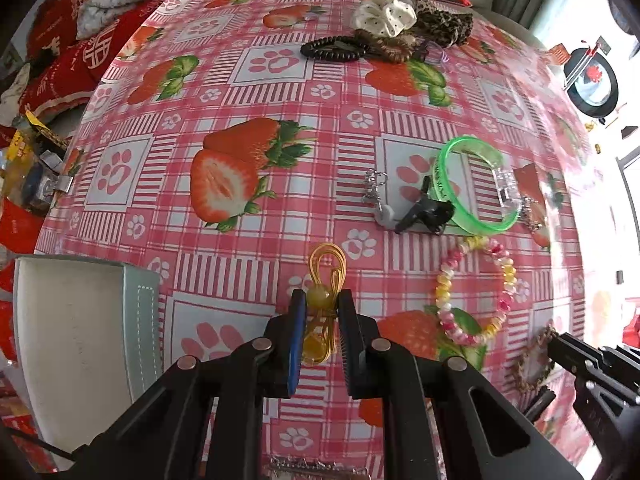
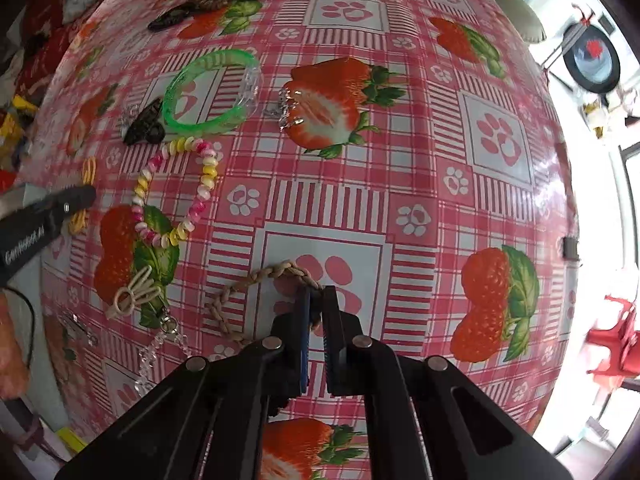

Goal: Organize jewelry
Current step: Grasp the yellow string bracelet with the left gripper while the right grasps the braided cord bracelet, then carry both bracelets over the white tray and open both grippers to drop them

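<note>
Working across the strawberry-print tablecloth (image 1: 224, 128), you have a pale jewelry box (image 1: 84, 344) lying open just left of your left gripper (image 1: 322, 308), and that is probably where the pieces go. Most of the jewelry is still loose on the cloth: hair scrunchies (image 1: 384, 16) at the far edge, a green bangle (image 1: 472, 184) beside a black clip (image 1: 428, 212), and a pink-and-yellow spiral bracelet (image 1: 476, 288) nearer you.

Your left gripper's jaws are narrowed around the yellow bead hair tie (image 1: 322, 300), with the bead sitting between the pads and the gold loops trailing front and back. Your right gripper (image 2: 316, 300) has its jaws pinched nearly together on the braided tan bracelet (image 2: 256, 280), gripping one end while the rest curves away on the cloth.

To finish this step cleanly, lift each piece straight up before swinging toward the box, so the trailing loops don't drag neighbouring items. Keep pressure steady on the bead; it is round and could squirt out if you loosen early. Take the left piece in first, since the box is beside it. Let the braid hang free, then lower it in loosely coiled.
</note>
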